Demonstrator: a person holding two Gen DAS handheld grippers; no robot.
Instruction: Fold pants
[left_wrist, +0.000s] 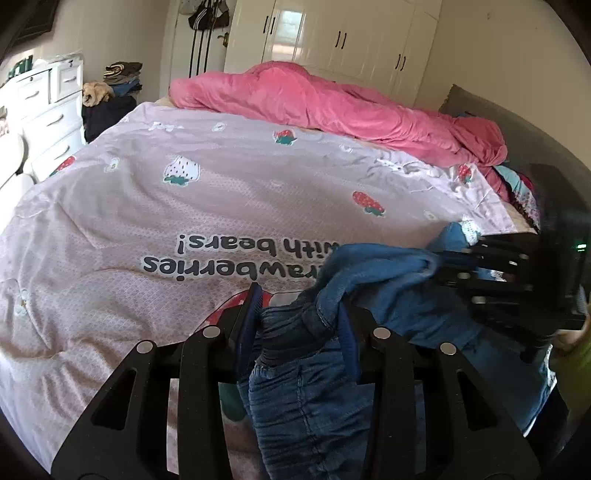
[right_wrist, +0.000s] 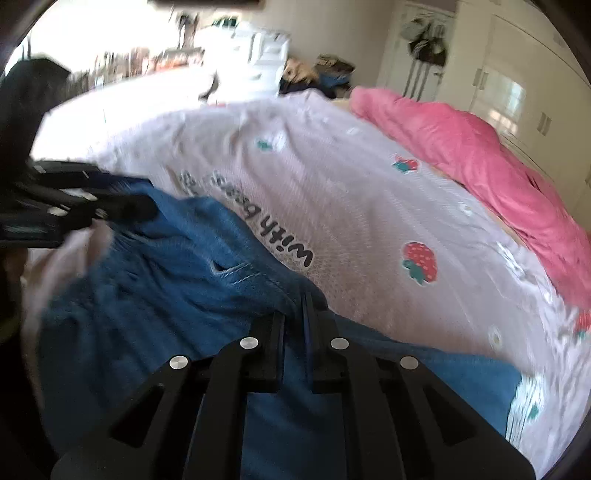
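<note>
Blue denim pants (left_wrist: 306, 398) hang bunched over a lilac strawberry-print bedspread (left_wrist: 184, 206). My left gripper (left_wrist: 295, 317) is shut on the gathered waistband, with thick folds pressed between its blue pads. In the same view, at the right, my right gripper (left_wrist: 454, 258) pinches a paler fold of the pants. The right wrist view is blurred. There my right gripper (right_wrist: 295, 314) is shut tight on an edge of the pants (right_wrist: 166, 295), near a stitched pocket slit. The left gripper (right_wrist: 122, 206) grips the cloth at the far left of that view.
A crumpled pink quilt (left_wrist: 332, 103) lies along the far side of the bed, next to a dark headboard (left_wrist: 517, 136). White wardrobes (left_wrist: 351, 40) stand behind it. White drawers (left_wrist: 48, 110) and a pile of clothes (left_wrist: 118, 85) are at the left.
</note>
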